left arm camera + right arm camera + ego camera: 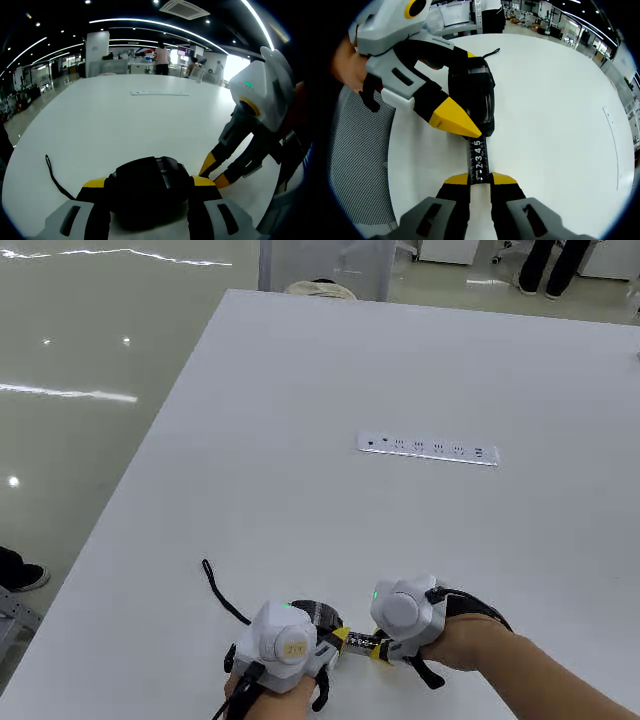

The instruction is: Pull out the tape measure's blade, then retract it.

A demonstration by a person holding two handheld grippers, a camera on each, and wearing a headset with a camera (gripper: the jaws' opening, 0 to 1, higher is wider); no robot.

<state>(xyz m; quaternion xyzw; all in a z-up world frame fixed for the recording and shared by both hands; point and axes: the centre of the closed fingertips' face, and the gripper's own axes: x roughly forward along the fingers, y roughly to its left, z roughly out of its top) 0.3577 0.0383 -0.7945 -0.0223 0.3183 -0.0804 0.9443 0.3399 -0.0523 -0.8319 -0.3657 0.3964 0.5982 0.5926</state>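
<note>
The black tape measure case (150, 192) sits on the white table, clamped between the yellow-tipped jaws of my left gripper (150, 182). In the right gripper view the case (472, 95) lies ahead, with a short length of black blade (478, 159) drawn out, numbers up to about 5 showing. My right gripper (480, 178) is shut on the blade's end. From the head view both grippers sit close together at the table's near edge: left gripper (335, 636), right gripper (381, 649), blade (360, 643) between them. A black wrist strap (222, 595) trails from the case to the left.
A white power strip (428, 449) lies across the middle of the table (330, 390). The table's left edge drops to a glossy floor. People stand far back beyond the table (161, 56).
</note>
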